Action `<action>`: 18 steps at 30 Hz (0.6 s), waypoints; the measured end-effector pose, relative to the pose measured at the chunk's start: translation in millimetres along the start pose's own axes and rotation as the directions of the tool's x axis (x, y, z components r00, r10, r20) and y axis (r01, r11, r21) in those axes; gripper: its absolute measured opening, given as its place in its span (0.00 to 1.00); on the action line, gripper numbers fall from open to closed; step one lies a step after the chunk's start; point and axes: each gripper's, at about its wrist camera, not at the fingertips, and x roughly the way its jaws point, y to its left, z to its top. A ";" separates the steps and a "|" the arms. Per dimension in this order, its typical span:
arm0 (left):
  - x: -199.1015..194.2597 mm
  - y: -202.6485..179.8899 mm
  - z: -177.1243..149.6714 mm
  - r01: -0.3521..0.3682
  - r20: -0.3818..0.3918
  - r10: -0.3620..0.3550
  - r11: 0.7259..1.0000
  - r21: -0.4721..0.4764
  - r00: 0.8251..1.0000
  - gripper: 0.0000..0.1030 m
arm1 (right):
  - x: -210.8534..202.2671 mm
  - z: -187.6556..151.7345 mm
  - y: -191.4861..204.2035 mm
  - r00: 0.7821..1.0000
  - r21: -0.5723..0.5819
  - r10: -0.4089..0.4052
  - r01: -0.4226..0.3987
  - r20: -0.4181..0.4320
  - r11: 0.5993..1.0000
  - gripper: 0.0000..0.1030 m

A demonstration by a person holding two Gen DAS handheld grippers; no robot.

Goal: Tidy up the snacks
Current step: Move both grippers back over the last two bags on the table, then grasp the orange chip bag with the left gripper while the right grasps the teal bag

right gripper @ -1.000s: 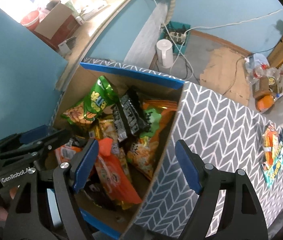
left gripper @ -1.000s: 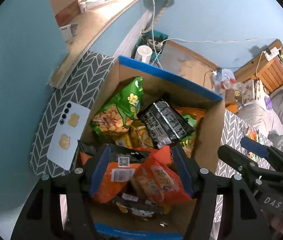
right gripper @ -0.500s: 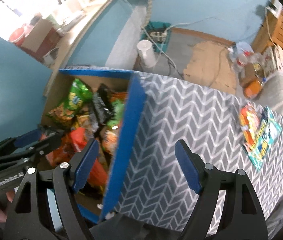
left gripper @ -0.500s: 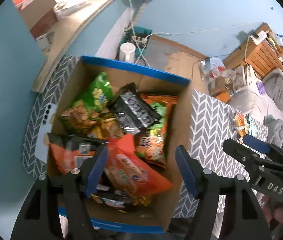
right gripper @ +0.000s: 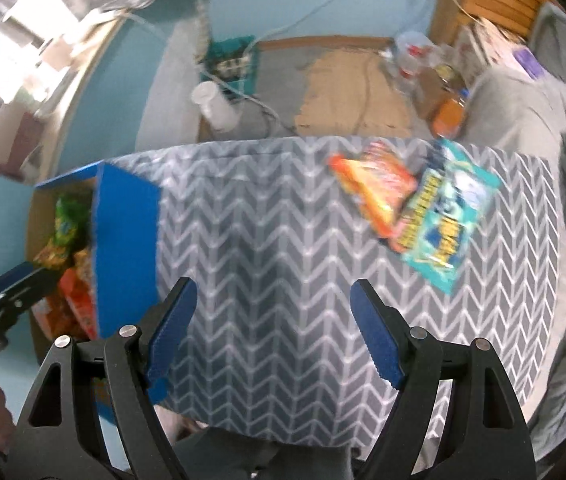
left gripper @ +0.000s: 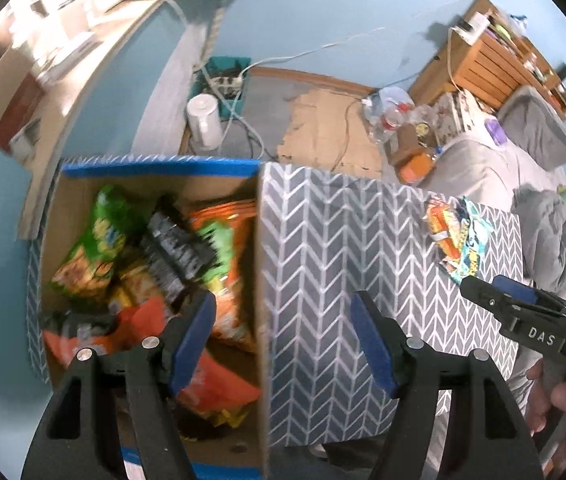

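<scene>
Snacks (left gripper: 155,256) fill the box (left gripper: 261,280) in left view; both empty grippers (left gripper: 283,340) (right gripper: 273,336) gape.

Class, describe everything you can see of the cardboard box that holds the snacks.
The cardboard box is open-topped, brown inside, with blue-edged rims and a grey chevron pattern on its outer right wall. It sits at the left end of the chevron-covered surface, heaped with green, black and orange snack bags. Neither pair of tongs touches it.

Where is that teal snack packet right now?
The teal packet lies on the chevron cloth at the right wrist view's upper right, against an orange packet, far from the snack box.
</scene>
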 end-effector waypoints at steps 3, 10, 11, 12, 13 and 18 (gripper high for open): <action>3.5 -22.0 9.3 0.006 0.006 -0.006 0.999 0.037 1.000 0.69 | -1.8 6.6 -31.6 1.000 0.058 -0.013 0.013 0.000 0.998 0.77; 21.7 -73.5 32.4 0.021 0.014 -0.023 0.993 0.118 1.000 0.73 | 5.3 27.6 -107.9 0.998 0.203 -0.056 0.056 -0.007 0.978 0.77; 25.2 -79.6 35.4 0.021 0.008 -0.022 0.992 0.124 1.000 0.73 | 7.3 29.7 -116.1 0.998 0.217 -0.057 0.058 -0.011 0.974 0.77; 29.8 -87.1 38.7 0.022 0.000 -0.023 0.991 0.132 1.000 0.73 | 10.1 32.0 -124.8 0.998 0.234 -0.058 0.060 -0.016 0.970 0.77; 33.2 -93.4 41.3 0.028 -0.004 -0.028 0.990 0.140 1.000 0.73 | 13.6 34.7 -135.3 0.998 0.258 -0.058 0.062 -0.021 0.964 0.77; 52.0 -128.1 58.0 0.038 -0.018 -0.035 0.985 0.171 0.999 0.73 | 31.3 43.7 -169.8 0.998 0.355 -0.048 0.059 -0.041 0.933 0.77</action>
